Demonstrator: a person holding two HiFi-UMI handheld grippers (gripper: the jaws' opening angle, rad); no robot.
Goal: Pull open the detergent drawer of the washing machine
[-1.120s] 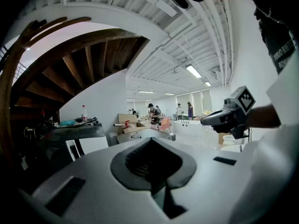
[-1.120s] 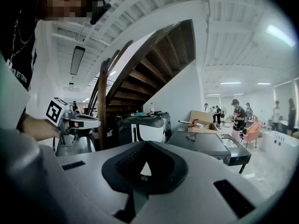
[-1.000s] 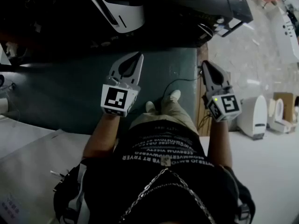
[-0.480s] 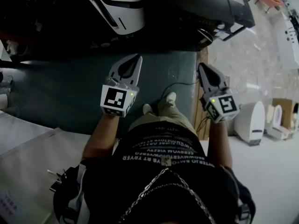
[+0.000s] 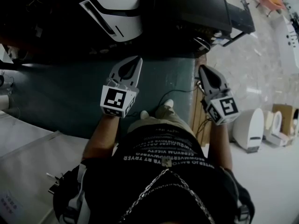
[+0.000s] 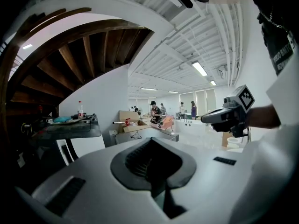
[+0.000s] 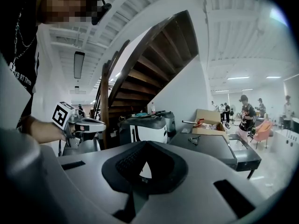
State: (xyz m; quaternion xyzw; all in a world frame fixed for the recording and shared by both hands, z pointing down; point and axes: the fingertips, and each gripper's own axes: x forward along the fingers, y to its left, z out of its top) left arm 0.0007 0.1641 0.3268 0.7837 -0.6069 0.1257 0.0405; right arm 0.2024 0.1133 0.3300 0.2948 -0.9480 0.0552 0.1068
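My left claw (image 5: 132, 64) and right claw (image 5: 206, 73) are pressed together, empty; the white, black-trimmed washing machine (image 5: 117, 10) stands well ahead of both; I expect a light plastic drawer, best taken by its front lip.

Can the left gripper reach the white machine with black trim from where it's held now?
Probably not yet. The left gripper hangs shut and empty over the dark teal floor, apart from the white machine with black trim. Nothing blocks the way; a step forward looks needed.
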